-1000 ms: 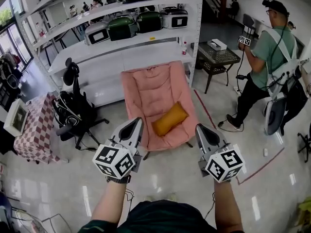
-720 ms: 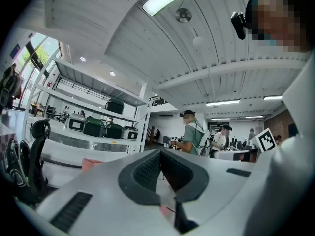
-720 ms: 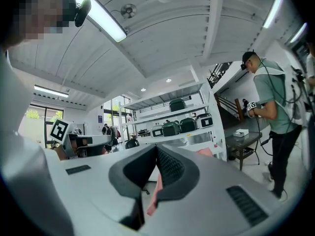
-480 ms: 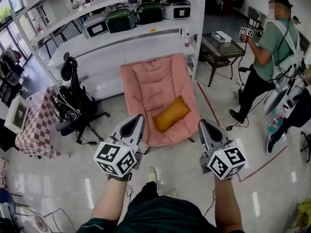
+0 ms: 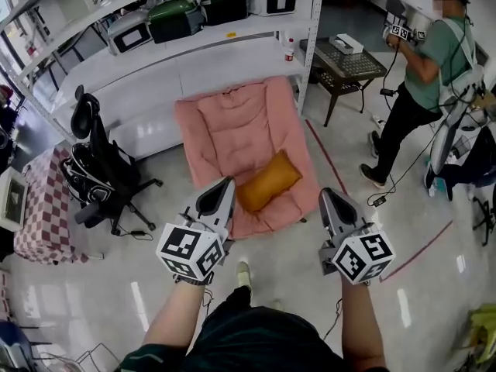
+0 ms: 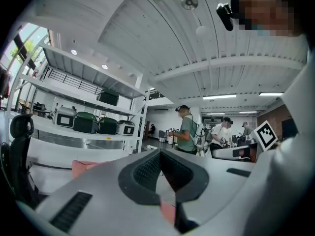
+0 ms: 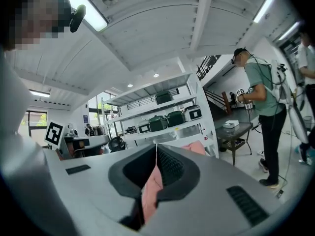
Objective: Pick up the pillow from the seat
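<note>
Before white metal shelving (image 5: 194, 60), a soft orange oblong pillow (image 5: 267, 181) lies near the pink padded chair's (image 5: 225, 126) front seat edge. The left gripper (image 5: 223, 186) and right gripper (image 5: 330, 197) are closed and empty. The pillow is probably light and squashy, so pinch one end.

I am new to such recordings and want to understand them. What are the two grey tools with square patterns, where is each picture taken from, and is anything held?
A person holds two grippers, the left gripper and the right gripper; the patterned cubes belong to them. The head view comes from a camera on that person's head, looking down. The two gripper views look along each gripper's jaws. Both pairs of jaws are closed and hold nothing. Ahead, the orange pillow lies on the seat of the pink chair, untouched.
</note>
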{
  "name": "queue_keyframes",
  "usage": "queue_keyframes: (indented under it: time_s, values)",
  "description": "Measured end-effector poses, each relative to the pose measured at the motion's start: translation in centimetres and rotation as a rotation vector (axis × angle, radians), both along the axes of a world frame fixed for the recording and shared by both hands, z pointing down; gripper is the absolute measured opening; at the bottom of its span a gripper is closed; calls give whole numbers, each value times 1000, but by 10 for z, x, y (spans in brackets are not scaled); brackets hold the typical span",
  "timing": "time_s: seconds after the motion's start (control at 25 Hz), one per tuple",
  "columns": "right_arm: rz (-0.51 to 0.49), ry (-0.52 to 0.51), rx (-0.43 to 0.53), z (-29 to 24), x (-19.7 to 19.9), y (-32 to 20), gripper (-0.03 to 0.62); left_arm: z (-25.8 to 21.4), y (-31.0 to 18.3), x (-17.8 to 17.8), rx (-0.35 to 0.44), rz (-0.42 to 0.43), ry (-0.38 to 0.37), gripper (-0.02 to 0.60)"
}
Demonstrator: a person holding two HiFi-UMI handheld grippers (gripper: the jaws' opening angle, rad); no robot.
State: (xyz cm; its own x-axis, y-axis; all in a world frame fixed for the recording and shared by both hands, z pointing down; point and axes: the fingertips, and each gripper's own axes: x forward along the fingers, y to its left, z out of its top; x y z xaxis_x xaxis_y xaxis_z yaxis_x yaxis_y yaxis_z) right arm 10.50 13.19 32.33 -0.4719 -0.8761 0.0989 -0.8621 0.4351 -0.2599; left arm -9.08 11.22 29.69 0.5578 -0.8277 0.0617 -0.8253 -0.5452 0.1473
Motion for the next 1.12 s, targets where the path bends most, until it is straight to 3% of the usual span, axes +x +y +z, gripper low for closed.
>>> queue_keyframes:
  time_s: [0.36,0.76,1.12]
  values:
    - [96,-13,-95,45,-24,-81,4,30,-99,-20,-35,78,4,6]
    - [197,-41,-212,112,-31,-119,5,74,-159,-22,-95,159,-5,6]
    - [158,-80,-353,196,-23,-164,52,123,-204,10,-164,161,-40,5]
